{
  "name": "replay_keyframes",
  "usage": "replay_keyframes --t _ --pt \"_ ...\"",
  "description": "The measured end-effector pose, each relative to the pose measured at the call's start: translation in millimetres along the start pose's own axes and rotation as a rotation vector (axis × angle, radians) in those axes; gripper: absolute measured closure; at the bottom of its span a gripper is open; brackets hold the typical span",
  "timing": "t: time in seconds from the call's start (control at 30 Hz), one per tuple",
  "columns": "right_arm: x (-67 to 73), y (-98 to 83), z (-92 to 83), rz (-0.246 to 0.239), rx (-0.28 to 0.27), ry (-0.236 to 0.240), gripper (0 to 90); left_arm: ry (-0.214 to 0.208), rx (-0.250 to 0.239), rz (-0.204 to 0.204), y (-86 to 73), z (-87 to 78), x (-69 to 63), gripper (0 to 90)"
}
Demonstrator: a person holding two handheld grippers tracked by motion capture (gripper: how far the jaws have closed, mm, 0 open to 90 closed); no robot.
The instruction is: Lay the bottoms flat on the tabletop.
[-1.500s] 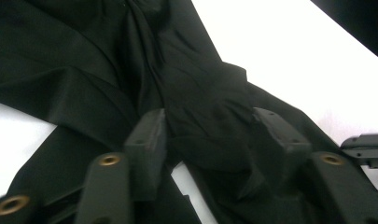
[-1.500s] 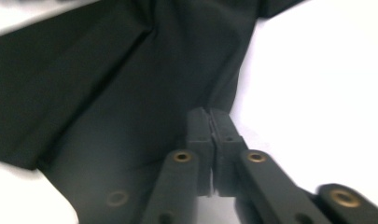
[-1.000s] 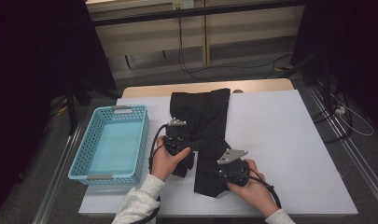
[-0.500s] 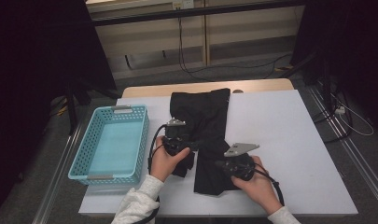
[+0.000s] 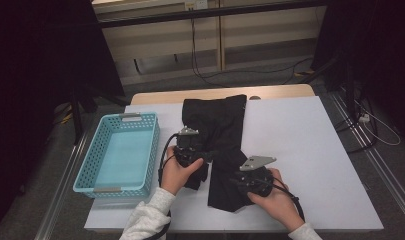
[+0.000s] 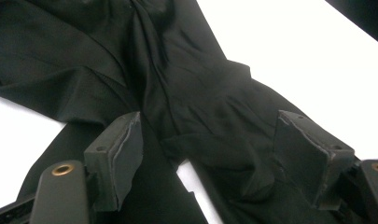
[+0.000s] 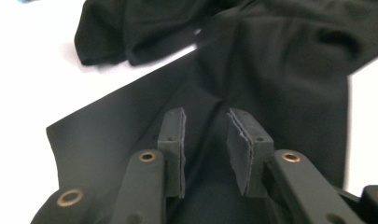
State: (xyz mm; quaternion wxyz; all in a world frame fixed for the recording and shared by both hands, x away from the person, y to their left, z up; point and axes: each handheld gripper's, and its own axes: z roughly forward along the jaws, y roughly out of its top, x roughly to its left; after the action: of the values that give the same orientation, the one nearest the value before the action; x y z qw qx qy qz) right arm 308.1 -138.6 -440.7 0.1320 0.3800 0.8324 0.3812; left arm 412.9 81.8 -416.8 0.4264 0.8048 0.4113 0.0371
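A black garment (image 5: 217, 120) lies spread lengthwise on the white table (image 5: 315, 150), its two legs pointing toward the near edge. My left gripper (image 5: 206, 154) rests on the garment's left side. Its jaws (image 6: 210, 121) stand wide apart over a fold of the black cloth (image 6: 186, 70), and the pads do not press on it. My right gripper (image 5: 236, 184) sits over the lower right leg. Its jaws (image 7: 204, 114) have just been opening and now show a narrow gap, with the cloth (image 7: 280, 60) lying beneath them and nothing pinched.
A light blue plastic basket (image 5: 92, 162) stands at the table's left edge, beside the left hand. Bare white tabletop stretches to the right of the garment. Cables and dark stands lie on the floor beyond the far edge.
The right gripper has shifted slightly and its grey top plate has tilted. The left hand and the garment lie as before.
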Motion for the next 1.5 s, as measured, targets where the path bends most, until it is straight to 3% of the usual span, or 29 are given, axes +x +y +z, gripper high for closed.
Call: replay_keyframes --t 0.1,0.13,0.2,0.37,0.47,0.63,0.7,0.93,1.03,1.13,1.2,1.37,1.5 --pt "0.1 -1.1 10.5 0.001 0.031 -0.019 62.2 0.009 0.003 0.007 -0.1 -1.0 1.0 23.3" --pt "0.4 -2.5 14.0 0.002 0.044 -0.012 65.4 0.010 -0.006 0.000 -0.5 -0.4 0.9 23.2" --pt "2.9 -4.2 17.5 -0.023 0.014 0.017 85.8 0.011 -0.001 0.001 -0.7 -0.2 1.2 22.8" --pt "2.1 0.0 17.4 -0.018 0.024 0.013 89.2 0.009 0.001 0.005 -0.8 0.9 -0.8 22.6" --pt "-4.0 4.2 5.8 0.021 -0.024 0.039 89.2 0.013 -0.005 0.006 0.0 -1.0 0.1 22.6" --pt "-21.9 9.9 -27.6 0.074 -0.125 0.022 89.4 0.012 0.003 0.004 -0.9 -0.4 1.7 22.6" --pt "-33.9 7.0 -39.5 0.124 -0.163 0.027 89.4 0.011 0.004 0.005 -0.8 -0.1 0.6 22.6" --pt "-62.7 -7.8 -61.0 0.194 -0.191 -0.035 89.6 0.004 0.001 0.004 -1.5 1.0 -2.0 22.6" --pt "-77.7 -17.5 -64.1 0.223 -0.175 -0.089 89.6 0.001 0.008 0.008 -2.2 0.9 -3.1 22.5" --pt "-95.7 -37.2 -59.9 0.296 -0.124 -0.134 89.5 -0.003 0.018 0.022 -3.8 2.5 -5.3 22.0" --pt "-100.8 -45.8 -55.5 0.318 -0.099 -0.133 89.5 -0.011 0.027 0.028 -4.8 4.6 -8.3 21.9" --pt "-101.4 -49.8 -47.6 0.320 -0.062 -0.126 89.3 -0.011 0.051 0.053 -8.0 11.4 -16.3 21.9" --pt "-97.6 -49.1 -44.6 0.294 -0.041 -0.119 89.2 0.015 0.077 0.053 -12.3 15.8 -10.6 23.3"
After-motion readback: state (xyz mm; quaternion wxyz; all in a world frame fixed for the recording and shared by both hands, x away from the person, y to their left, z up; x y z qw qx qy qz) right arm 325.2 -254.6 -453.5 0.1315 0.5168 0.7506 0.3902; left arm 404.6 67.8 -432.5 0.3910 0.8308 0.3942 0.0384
